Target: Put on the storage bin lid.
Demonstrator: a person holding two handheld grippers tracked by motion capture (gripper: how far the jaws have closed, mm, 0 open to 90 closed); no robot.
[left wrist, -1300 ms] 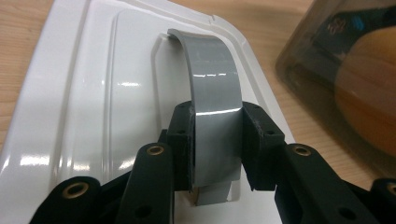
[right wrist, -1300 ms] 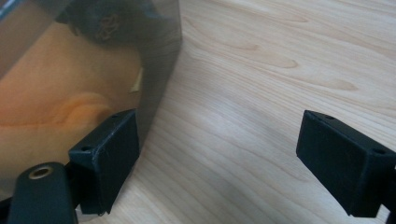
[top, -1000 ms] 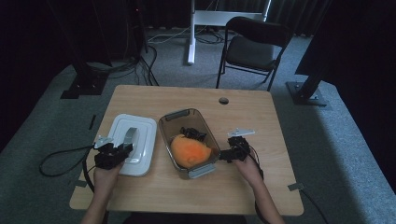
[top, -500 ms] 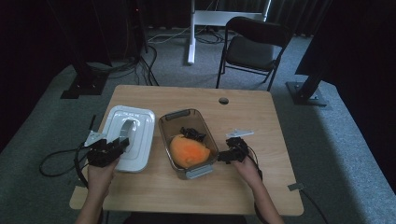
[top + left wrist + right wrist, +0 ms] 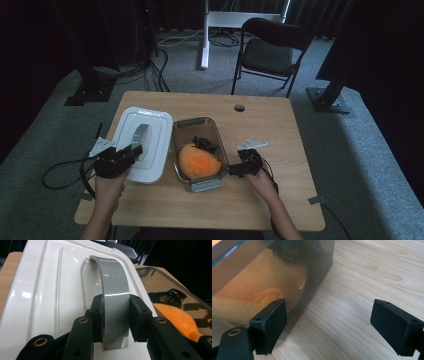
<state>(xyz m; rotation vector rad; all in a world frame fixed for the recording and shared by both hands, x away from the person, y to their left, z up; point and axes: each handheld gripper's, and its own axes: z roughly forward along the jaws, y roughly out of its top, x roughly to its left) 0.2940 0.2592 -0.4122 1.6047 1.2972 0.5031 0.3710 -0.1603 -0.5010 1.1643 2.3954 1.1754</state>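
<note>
A white lid (image 5: pixel 150 131) (image 5: pixel 50 290) with an arched grey handle (image 5: pixel 140 136) (image 5: pixel 113 290) sits at the table's left. My left gripper (image 5: pixel 131 152) (image 5: pixel 115 320) is shut on the near part of that handle, one pad on each side. Right of the lid stands a smoky clear bin (image 5: pixel 200 122) (image 5: pixel 322 270). Inside it lie an orange soft thing (image 5: pixel 197 161) (image 5: pixel 249 290) and a small black item (image 5: pixel 204 145) (image 5: pixel 166 296). My right gripper (image 5: pixel 235 170) (image 5: pixel 334 322) is open low at the bin's right wall, with bare wood between its pads.
The wooden table (image 5: pixel 280 130) has a round cable hole (image 5: pixel 239 107) at the back. Behind the table stands a black chair (image 5: pixel 270 50). A cable loop (image 5: pixel 60 170) hangs off the left edge. A small tape patch (image 5: pixel 315 200) lies front right.
The left gripper has risen with the lid's handle in its grip, and the lid has lifted and shifted slightly away from me. The right gripper has stayed by the bin.
</note>
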